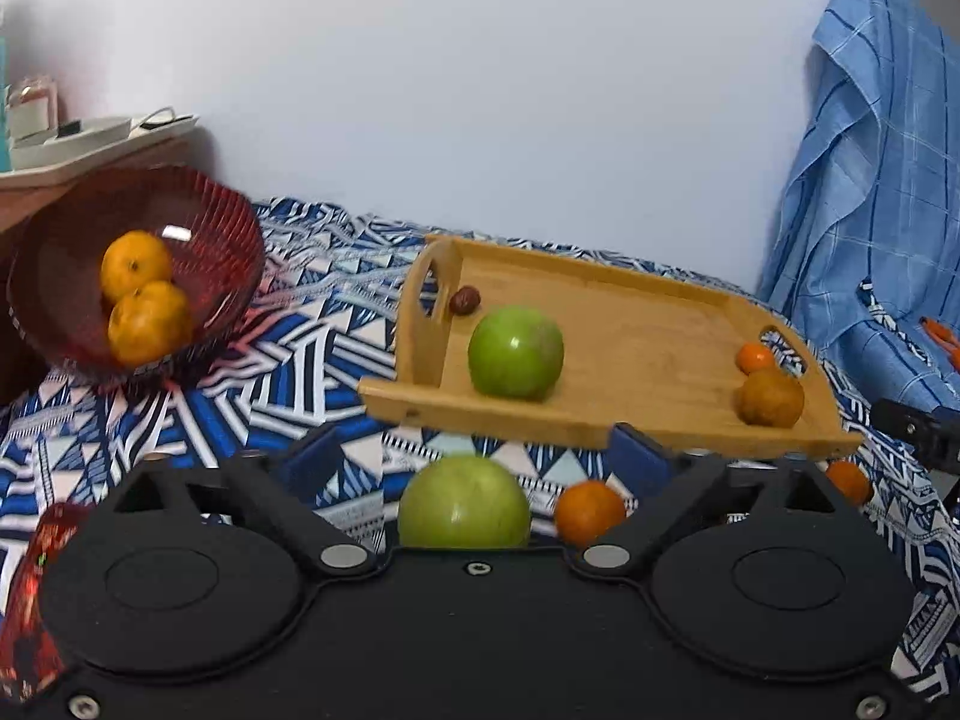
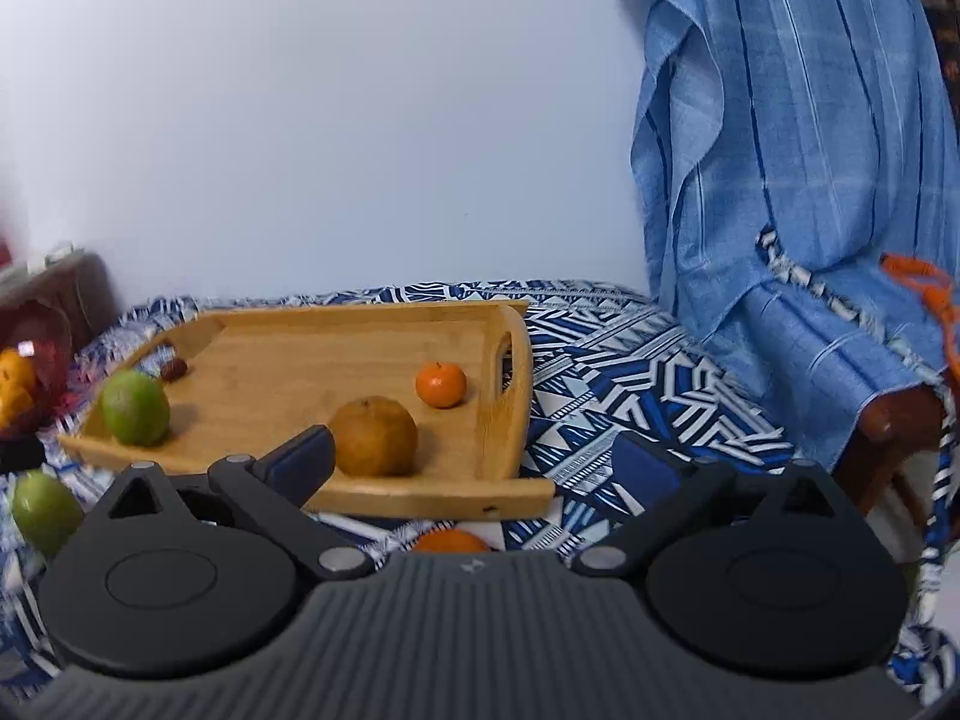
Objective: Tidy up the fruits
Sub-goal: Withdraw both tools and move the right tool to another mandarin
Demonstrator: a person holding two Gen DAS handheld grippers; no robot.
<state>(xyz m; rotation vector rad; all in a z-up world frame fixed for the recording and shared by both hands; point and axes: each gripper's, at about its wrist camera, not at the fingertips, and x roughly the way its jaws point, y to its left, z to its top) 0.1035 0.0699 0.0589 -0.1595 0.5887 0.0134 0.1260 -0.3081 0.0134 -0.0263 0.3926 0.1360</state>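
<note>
A wooden tray (image 1: 630, 324) (image 2: 312, 354) lies on the patterned cloth. On it are a green apple (image 1: 515, 351) (image 2: 134, 407), a small dark red fruit (image 1: 464, 300) (image 2: 174, 368), a brownish orange (image 1: 770, 397) (image 2: 374, 435) and a small tangerine (image 1: 755, 357) (image 2: 441, 384). My left gripper (image 1: 474, 456) is open, with a second green apple (image 1: 463, 503) (image 2: 45, 511) on the cloth between its fingers, not touched. A tangerine (image 1: 589, 510) (image 2: 451, 540) lies beside it. My right gripper (image 2: 474, 462) is open and empty at the tray's near edge.
A red ribbed bowl (image 1: 210, 252) with two oranges (image 1: 144, 294) stands at the left. Another tangerine (image 1: 847, 480) lies right of the tray. A second red bowl's rim (image 1: 36, 588) shows at the lower left. A blue cloth (image 2: 798, 150) hangs over a chair at the right.
</note>
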